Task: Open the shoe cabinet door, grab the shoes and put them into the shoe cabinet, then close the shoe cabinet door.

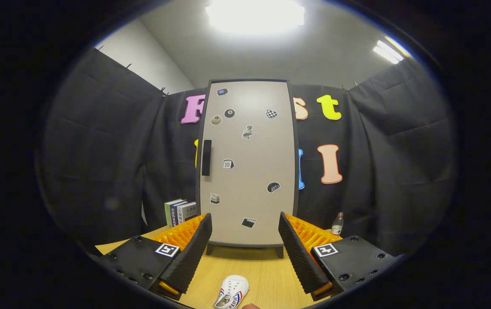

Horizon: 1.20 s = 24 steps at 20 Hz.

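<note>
On worktop: cabinet door still shut, shoe between wide, empty claw fingers; nothing done yet.

Little print is legible. On the tall beige shoe cabinet door with black frame, a small calendar sticker just right of the handle carries a number too small to be sure of. Left of the cabinet's foot, upright books have printed spines, unreadable. In front of the cabinet, the white canvas shoe bears blurred lettering. The gripper, fingers spread wide, carries two square black-and-white code markers.
</note>
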{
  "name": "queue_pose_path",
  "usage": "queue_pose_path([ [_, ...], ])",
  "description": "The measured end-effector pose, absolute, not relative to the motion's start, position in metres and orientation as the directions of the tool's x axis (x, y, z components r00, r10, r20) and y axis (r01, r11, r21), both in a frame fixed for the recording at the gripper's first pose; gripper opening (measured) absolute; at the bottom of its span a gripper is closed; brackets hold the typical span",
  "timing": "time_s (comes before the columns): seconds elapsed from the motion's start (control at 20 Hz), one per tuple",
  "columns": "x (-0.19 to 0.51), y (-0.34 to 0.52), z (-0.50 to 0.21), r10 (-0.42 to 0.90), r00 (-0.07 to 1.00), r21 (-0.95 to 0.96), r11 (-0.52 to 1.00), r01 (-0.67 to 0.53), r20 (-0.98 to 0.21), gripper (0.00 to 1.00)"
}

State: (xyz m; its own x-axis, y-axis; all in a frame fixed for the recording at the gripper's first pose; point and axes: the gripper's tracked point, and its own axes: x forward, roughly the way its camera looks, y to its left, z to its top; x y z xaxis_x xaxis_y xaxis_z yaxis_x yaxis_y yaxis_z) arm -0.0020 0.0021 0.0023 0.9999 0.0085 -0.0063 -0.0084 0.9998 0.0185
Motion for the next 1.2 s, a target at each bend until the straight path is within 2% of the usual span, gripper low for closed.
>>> queue_pose_path([
  [0.4, 0.033, 0.017, 0.043, 0.013, 0.999, 0.021, 1.000, -0.014, 0.031, 0.98],
  [0.85, 0.138, 0.050, 0.099, 0.066, 0.996, 0.056, 0.996, -0.069, 0.060, 0.98],
  [1.2, 0.204, 0.100, 0.109, 0.116, 0.992, 0.040, 0.992, -0.119, 0.056, 0.97],
])
